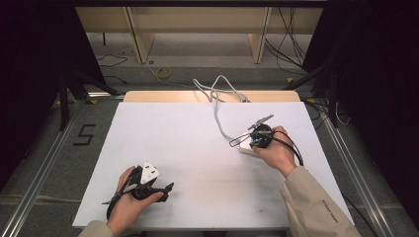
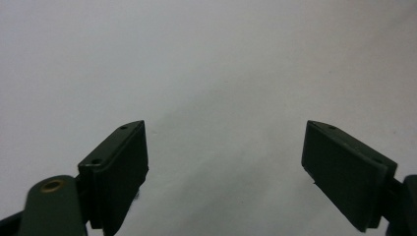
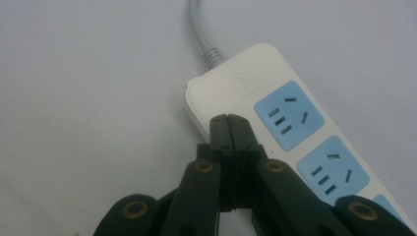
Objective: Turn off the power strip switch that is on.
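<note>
- The white plastic power strip with pale blue socket faces [image 3: 290, 132] lies flat on the white rectangular surface [image 1: 188, 143], and serves as the landmark here.
- Its grey round cord [image 3: 200, 34] leaves the strip's far end and, in the high view, runs in loops over the surface's far edge.
- The right tool [image 3: 228, 123] has its two black jaws pressed together with nothing between them; the tips rest at the strip's cord end, just beside the nearest blue socket, against the white casing.
- In the high view the right hand [image 1: 276, 150] covers most of the strip.
- The left tool [image 2: 226, 162] sits well apart from the strip, at the near left of the surface, its jaws spread wide over bare white surface.
- The left hand [image 1: 129, 202] holds it low and level.
</note>
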The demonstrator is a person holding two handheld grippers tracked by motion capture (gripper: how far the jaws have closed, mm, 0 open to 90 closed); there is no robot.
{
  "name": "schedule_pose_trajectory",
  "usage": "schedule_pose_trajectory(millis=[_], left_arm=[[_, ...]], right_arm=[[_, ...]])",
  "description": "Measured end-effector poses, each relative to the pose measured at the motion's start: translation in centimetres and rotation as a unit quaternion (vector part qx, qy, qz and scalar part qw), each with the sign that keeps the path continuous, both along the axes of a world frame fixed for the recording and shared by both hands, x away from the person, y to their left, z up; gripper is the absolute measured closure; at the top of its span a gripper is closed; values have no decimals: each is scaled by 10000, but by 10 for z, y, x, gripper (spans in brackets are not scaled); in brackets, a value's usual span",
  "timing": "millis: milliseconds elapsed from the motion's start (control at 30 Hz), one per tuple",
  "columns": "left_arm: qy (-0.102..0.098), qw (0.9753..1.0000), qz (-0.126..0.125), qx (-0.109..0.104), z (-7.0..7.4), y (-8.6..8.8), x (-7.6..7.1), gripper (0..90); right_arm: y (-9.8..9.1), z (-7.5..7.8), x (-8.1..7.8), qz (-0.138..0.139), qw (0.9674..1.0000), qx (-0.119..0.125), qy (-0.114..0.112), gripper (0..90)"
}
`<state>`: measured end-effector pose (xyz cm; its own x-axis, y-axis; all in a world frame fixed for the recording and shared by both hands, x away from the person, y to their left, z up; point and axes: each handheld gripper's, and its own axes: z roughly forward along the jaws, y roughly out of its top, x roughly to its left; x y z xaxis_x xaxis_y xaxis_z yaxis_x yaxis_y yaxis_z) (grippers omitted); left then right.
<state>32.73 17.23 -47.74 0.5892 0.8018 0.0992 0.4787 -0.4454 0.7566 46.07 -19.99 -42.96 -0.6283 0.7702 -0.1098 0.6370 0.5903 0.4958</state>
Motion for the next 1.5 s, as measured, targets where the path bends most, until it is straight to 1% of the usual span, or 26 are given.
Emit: schedule_pose_trajectory(millis=[267,500,667,800,1033,1500], left_arm=[[1,10000,3,1,0,0,0,176],[2,10000,7,7,0,0,0,176],[-2,10000,10,-2,0,0,0,176],[-1,10000,11,-2,0,0,0,176],[8,10000,13,3,0,1,0,176],[21,10000,20,8,-1,0,0,176]], right_arm=[[-5,-2,-8,10,9999,108,25,900],[-10,0,-16,17,9999,140,-41,900],[-13,-1,-20,24,9999,149,-34,900],[-13,-3,-24,55,9999,125,-29,900],[-11,-2,-31,138,9998,161,-67,900],[-14,-6,-49,218,9993,276,-94,900]])
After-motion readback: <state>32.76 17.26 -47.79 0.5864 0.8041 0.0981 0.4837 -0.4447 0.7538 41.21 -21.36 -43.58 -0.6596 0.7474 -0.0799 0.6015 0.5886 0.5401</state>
